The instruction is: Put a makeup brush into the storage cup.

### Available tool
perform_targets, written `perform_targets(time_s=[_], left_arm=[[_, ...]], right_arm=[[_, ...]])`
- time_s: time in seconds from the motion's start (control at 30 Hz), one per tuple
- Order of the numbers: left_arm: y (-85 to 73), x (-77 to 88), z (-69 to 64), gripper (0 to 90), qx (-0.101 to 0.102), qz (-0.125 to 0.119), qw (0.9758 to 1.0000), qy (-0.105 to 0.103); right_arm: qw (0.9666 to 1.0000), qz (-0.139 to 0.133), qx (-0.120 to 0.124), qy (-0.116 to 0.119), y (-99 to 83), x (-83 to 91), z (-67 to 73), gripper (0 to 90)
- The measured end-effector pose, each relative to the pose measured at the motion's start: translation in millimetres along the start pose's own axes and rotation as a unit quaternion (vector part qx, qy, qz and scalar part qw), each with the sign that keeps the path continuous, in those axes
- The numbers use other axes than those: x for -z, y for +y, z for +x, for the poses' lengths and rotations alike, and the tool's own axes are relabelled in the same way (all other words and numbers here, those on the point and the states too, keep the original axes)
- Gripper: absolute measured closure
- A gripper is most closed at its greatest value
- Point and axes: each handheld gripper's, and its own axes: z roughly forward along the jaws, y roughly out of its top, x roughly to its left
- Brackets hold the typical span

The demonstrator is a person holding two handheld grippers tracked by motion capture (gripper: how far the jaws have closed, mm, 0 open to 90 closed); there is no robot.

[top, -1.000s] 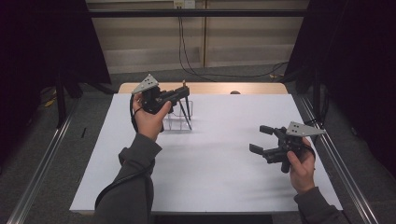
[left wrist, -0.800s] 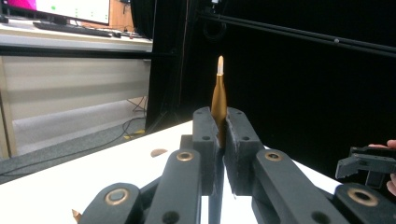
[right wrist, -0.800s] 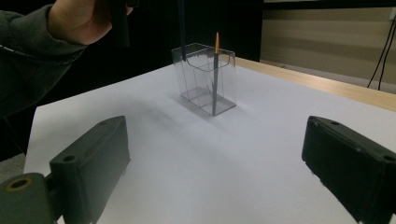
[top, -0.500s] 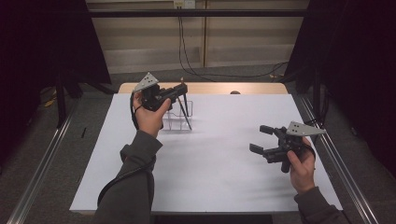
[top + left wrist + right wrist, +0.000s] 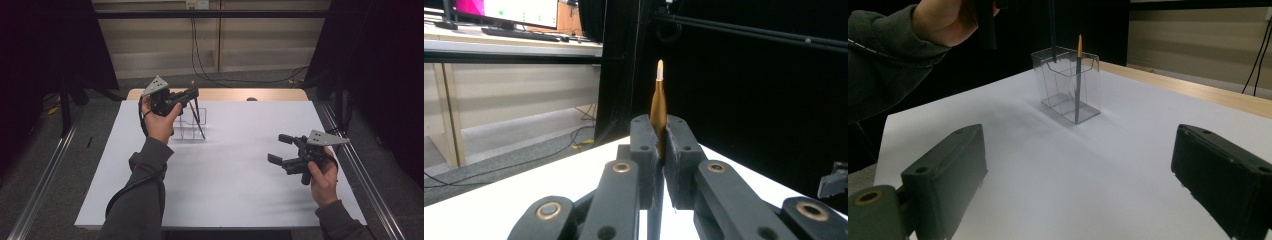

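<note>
Left gripper (image 5: 192, 94) clamped on pen (image 5: 658, 107), gold end above its jaws, lower end inside clear holder (image 5: 191, 125) directly below. Second pen (image 5: 1078, 82) already in holder. Release remaining. Right gripper (image 5: 281, 148) apart, empty, on tabletop (image 5: 240, 185).

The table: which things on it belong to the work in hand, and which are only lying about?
In the work:
- left claw, shut on a brush
- brush with gold ferrule
- clear holder, with a second brush standing in it

Only lying about:
- right claw, open, holding nothing
- white table sheet
- floor cables
</note>
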Motion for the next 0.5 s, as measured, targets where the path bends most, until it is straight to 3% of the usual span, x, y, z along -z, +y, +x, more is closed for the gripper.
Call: perform_targets(time_s=[0.5], left_arm=[[-2.7,-0.3,12.0,83.9,0.011,-0.009,0.9997,0.020]], right_arm=[[1.0000,0.001,0.000,0.000,0.1,0.5,-0.5,7.2]])
